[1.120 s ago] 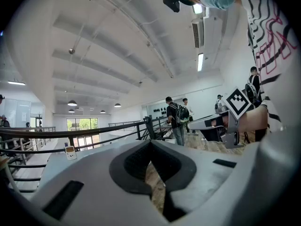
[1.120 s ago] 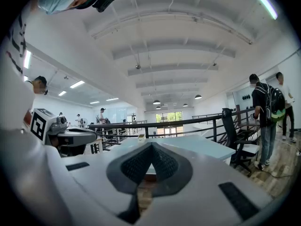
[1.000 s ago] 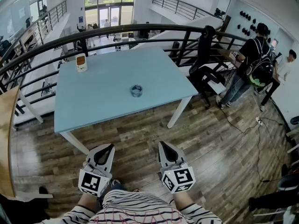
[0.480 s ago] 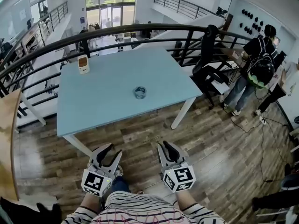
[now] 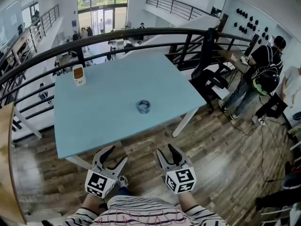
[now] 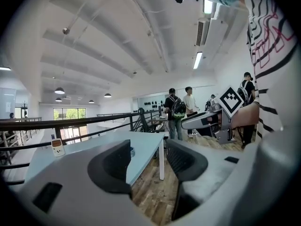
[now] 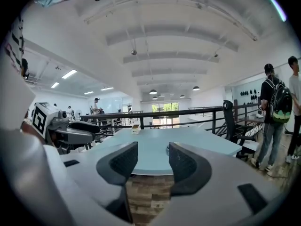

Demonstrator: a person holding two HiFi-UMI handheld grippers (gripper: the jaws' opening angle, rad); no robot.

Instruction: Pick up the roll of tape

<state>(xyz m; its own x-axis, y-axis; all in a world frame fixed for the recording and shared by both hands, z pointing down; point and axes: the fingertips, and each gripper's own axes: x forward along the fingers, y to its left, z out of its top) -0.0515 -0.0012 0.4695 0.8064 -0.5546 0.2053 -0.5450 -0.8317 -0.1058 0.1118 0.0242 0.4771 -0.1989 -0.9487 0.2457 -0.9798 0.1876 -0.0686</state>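
Counting: one roll of tape (image 5: 144, 106), two grippers, one light blue table (image 5: 103, 112), one small white-and-orange device (image 5: 78, 75), one black chair (image 5: 207, 76), and two people standing on the right (image 5: 265, 72).

The tape is sitting flat on the table, a bit right of centre and toward the near half. It is well apart from the device, which is standing at the far left corner.

Relative to the grippers, the tape is lying farther away than both, roughly on the line between them. Both are hovering over the wood floor just short of the table's near edge, and neither is touching it.

- **Left gripper** (image 5: 117, 154): its jaws are opening with nothing between them. In the left gripper view the tape is peeking out just past the inner edge of the left jaw.
- **Right gripper** (image 5: 165, 150): its jaws are also opening and holding nothing. In the right gripper view the tape (image 7: 167, 149) is showing against the right jaw's inner edge, far beyond it on the tabletop.

The tape is showing as a small ring with the hole facing up. It looks bluish-grey and glossy with a darker core. It is too small to be making out more.
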